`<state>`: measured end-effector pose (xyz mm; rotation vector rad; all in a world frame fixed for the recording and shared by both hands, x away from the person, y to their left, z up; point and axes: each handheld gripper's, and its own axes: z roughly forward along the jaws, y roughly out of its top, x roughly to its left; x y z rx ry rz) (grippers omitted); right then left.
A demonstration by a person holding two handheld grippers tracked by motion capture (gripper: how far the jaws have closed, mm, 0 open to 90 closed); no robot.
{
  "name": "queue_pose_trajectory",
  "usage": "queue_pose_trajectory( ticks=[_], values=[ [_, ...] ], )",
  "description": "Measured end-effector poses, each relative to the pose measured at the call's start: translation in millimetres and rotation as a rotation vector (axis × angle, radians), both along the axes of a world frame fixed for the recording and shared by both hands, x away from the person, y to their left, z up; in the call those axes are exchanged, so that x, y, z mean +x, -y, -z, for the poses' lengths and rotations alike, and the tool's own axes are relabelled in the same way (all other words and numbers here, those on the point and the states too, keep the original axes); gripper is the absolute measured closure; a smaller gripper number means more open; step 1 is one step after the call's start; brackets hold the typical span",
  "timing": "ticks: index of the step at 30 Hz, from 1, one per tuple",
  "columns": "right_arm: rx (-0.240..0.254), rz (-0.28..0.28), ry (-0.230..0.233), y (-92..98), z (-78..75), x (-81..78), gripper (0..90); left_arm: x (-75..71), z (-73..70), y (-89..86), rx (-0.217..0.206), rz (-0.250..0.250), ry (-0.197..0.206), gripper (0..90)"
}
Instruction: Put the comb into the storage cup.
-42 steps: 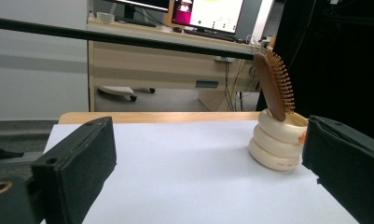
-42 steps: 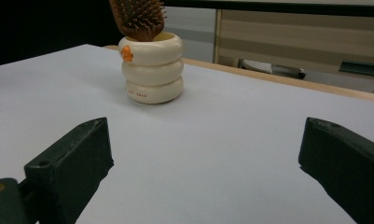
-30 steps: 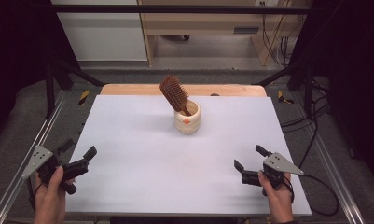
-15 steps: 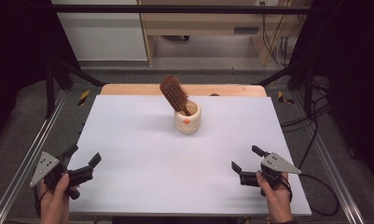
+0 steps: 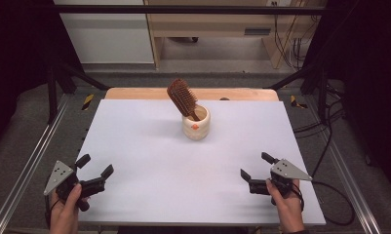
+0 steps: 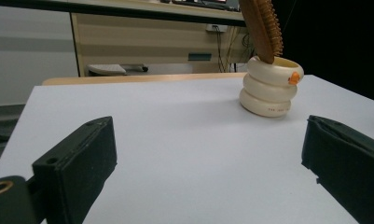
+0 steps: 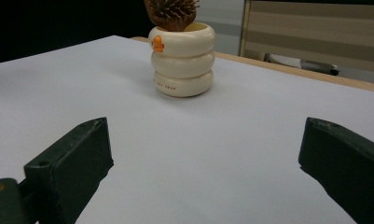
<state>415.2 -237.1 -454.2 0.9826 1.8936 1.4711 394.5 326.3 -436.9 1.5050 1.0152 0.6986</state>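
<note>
So there's one cream cup (image 5: 196, 124) sitting toward the far middle of the white tabletop (image 5: 149, 161), and it's looking like three stacked rings with a tiny orange mark near the rim. One brown wooden hairbrush (image 5: 182, 98) is standing in it, handle down inside the cup, bristle head sticking up and leaning off toward the far left in the high view. That's it for things on the tabletop: one cup, one brush. Two grippers are hanging out at the near edge, one in each hand. The left gripper (image 5: 94, 175) is sitting at the near left corner, right around the edge of the white surface, and its jaws are spread wide with nothing between them. The right gripper (image 5: 256, 167) is hovering over the near right part of the tabletop, jaws also released and gripping nothing. Both are well apart from the cup, and both are pointing roughly toward it: in the left gripper view the cup (image 6: 270, 87) is showing up right of center between the two black jaws, with the brush (image 6: 263, 27) poking out the top, and in the right gripper view the cup (image 7: 182, 59) is sitting left of center with the bristles (image 7: 172, 13) facing the camera. Each gripper is also carrying one grey three-cornered plate on top.
</note>
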Motion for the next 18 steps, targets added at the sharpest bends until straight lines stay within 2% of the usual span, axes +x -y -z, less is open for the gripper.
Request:
queue_pose_trajectory(
  ticks=[3,10,14,15,18],
  values=[
    [-0.003,-0.002,-0.002,-0.7,0.5,0.4,3.1,0.9,4.0,4.3,0.007,0.017,-0.016,3.3],
    [-0.009,-0.006,-0.011,-2.2,1.8,1.8,3.1,0.3,9.8,16.0,0.063,0.061,-0.035,3.6],
    [-0.007,-0.005,-0.014,-2.6,1.7,2.0,3.1,-1.7,12.9,19.3,0.057,0.087,-0.048,3.6],
    [-0.006,-0.004,-0.013,-2.4,1.6,1.9,3.1,-2.6,12.9,19.0,0.059,0.087,-0.044,3.7],
    [0.000,-0.001,-0.017,-1.9,1.6,1.9,3.1,-7.2,7.3,13.8,0.045,0.052,0.022,4.7]
  ],
)
